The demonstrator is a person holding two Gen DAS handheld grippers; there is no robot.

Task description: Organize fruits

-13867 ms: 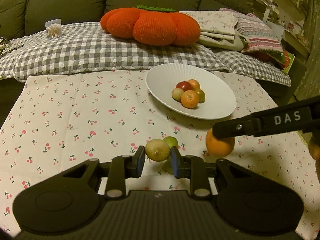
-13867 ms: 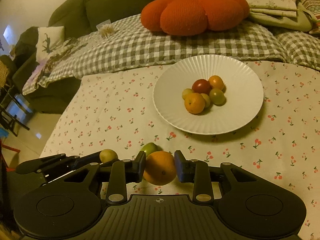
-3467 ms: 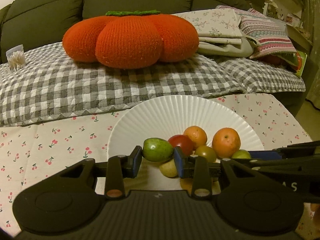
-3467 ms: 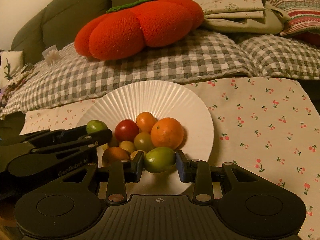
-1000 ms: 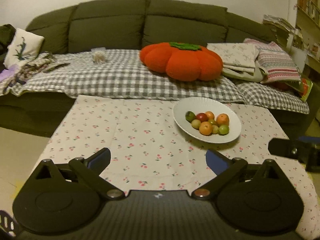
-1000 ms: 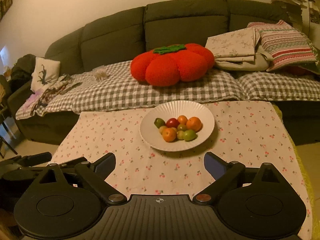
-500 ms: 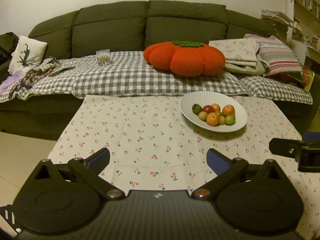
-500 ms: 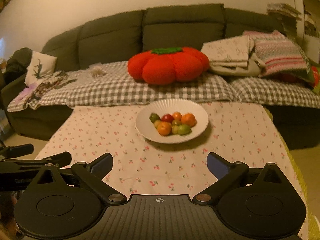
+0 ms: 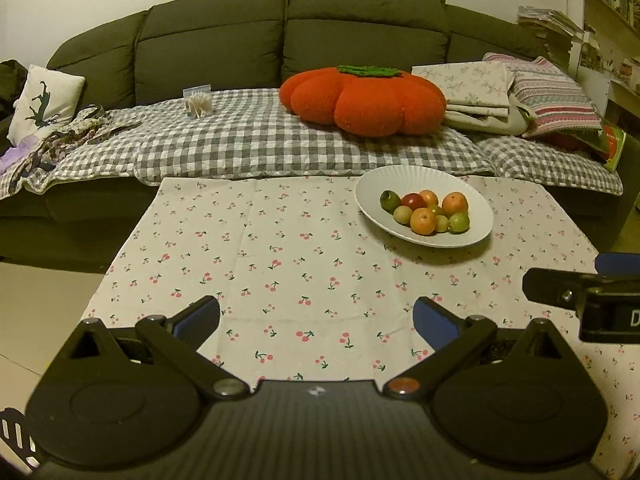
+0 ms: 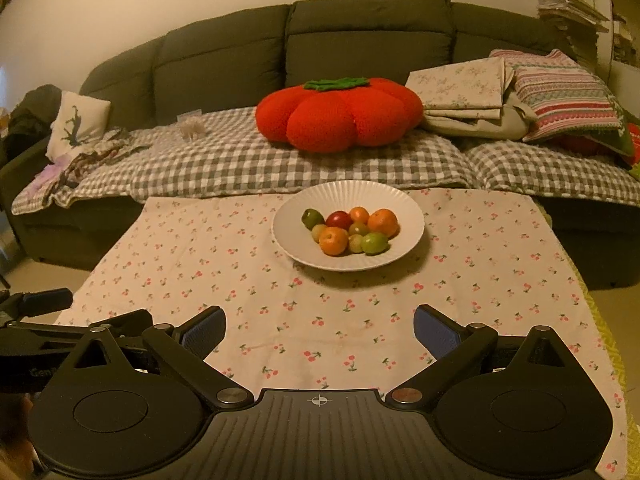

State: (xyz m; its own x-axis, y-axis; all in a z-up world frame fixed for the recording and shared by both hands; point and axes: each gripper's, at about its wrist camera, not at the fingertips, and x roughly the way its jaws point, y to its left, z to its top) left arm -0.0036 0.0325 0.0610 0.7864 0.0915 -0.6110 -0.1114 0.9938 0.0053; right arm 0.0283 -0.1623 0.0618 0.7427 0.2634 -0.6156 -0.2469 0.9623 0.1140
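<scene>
Both tools you hold are empty: your left gripper [image 9: 316, 322] and your right gripper [image 10: 319, 327] each hang with jaws spread wide over the near edge of the cherry-print tablecloth [image 10: 248, 288]. Every fruit sits heaped in the white ribbed plate [image 10: 408, 216] at the far side of the cloth, well apart from both tools, with none visible on the cloth. Eight fruits can be counted: three orange citrus, one red fruit [image 10: 338, 220], two clear green ones and two small yellowish-green ones; another may hide in the heap. They look small, light, round and smooth, so likely to roll; any further pick should close gently across a fruit's widest middle.
</scene>
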